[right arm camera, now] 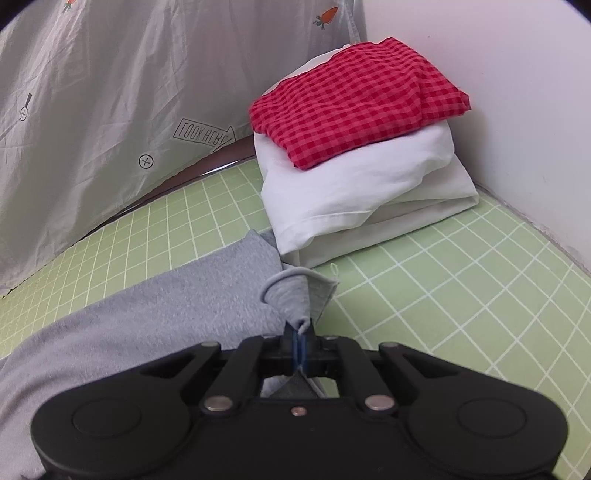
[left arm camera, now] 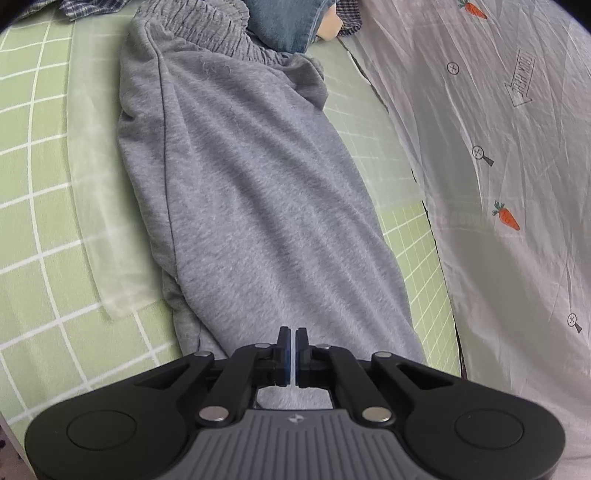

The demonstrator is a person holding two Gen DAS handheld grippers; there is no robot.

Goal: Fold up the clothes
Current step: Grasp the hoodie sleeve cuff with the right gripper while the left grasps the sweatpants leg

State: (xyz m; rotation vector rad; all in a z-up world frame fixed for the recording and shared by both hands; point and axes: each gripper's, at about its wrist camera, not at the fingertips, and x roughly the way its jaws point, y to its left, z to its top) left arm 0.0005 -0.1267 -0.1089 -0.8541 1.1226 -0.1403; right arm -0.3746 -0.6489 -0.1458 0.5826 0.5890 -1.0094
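Note:
Grey sweatpants (left arm camera: 251, 192) lie lengthwise on the green checked sheet (left arm camera: 44, 206), with the elastic waistband at the far end. My left gripper (left arm camera: 293, 338) sits at the near end of the pants, jaws together with a thin pale strip of the cloth between the blue pads. In the right wrist view the same grey sweatpants (right arm camera: 155, 317) run off to the left. My right gripper (right arm camera: 300, 332) is shut on their hem, which bunches up in a small fold just ahead of the fingertips.
A folded stack stands in the corner against the white wall (right arm camera: 517, 110): a red checked cloth (right arm camera: 354, 99) on white fabric (right arm camera: 354, 199). A white carrot-print sheet (left arm camera: 498, 147) hangs along one side. Denim (left arm camera: 288, 22) lies beyond the waistband. A pale translucent sheet (left arm camera: 96, 184) lies under the pants.

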